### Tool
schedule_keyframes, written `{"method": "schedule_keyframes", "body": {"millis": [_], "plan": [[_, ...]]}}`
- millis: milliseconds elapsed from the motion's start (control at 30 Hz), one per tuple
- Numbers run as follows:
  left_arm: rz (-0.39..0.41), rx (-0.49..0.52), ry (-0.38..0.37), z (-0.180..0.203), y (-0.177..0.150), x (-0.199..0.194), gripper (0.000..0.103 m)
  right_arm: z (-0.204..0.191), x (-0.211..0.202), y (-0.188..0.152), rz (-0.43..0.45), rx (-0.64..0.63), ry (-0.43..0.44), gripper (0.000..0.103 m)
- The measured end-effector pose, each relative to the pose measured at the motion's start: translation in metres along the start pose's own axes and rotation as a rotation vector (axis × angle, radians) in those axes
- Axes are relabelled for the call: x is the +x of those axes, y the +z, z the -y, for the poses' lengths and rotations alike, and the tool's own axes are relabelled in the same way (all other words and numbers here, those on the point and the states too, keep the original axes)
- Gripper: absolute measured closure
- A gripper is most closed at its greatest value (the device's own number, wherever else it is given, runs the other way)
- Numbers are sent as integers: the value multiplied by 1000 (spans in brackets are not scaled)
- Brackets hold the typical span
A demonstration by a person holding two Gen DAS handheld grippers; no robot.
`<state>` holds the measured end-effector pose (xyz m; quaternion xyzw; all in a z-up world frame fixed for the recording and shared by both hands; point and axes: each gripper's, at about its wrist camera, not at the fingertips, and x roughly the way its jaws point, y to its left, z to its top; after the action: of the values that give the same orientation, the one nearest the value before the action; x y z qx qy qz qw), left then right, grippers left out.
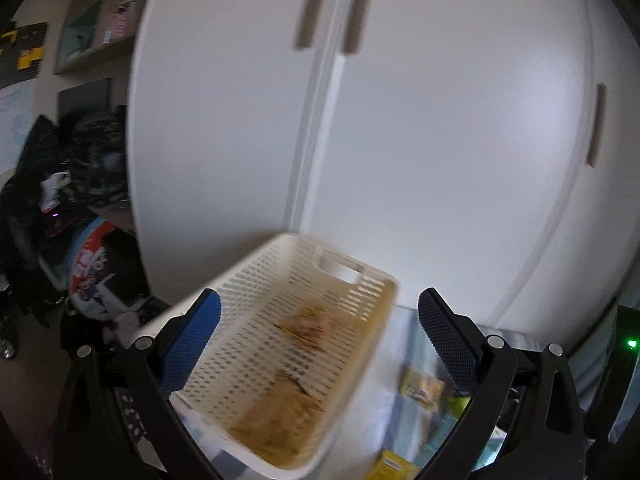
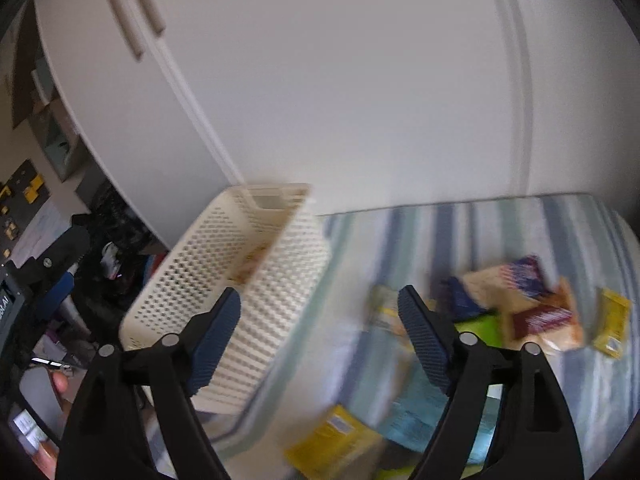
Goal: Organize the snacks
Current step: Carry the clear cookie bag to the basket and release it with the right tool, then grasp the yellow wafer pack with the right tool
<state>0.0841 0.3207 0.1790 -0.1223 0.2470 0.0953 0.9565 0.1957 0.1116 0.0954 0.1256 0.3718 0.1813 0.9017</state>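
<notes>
The white basket (image 1: pixel 288 344) sat on the striped cloth (image 2: pixel 500 224) with snacks inside; both tongs, left (image 1: pixel 320 344) and right (image 2: pixel 320 340), were wide apart, grasping nothing; more snack packs (image 2: pixel 532 304) lay nearby.

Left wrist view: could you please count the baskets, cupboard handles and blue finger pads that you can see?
Baskets: 1
Cupboard handles: 3
Finger pads: 2
Total: 6
</notes>
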Motion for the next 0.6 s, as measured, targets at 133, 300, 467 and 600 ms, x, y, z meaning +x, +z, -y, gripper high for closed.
{"method": "schedule_keyframes", "body": {"millis": [133,300,467,600], "plan": [[-19,28,-55,17,-3,0,3,38,-17,-6,6,58,-61,21],[-21,82,-85,38,-8,-2,3,84,-35,-14,15,130,-151,15],[-63,163,-126,61,-20,8,3,128,-47,-21,0,143,-295,15],[-176,174,-241,77,-36,30,3,171,-48,-25,-40,187,-415,15]]}}
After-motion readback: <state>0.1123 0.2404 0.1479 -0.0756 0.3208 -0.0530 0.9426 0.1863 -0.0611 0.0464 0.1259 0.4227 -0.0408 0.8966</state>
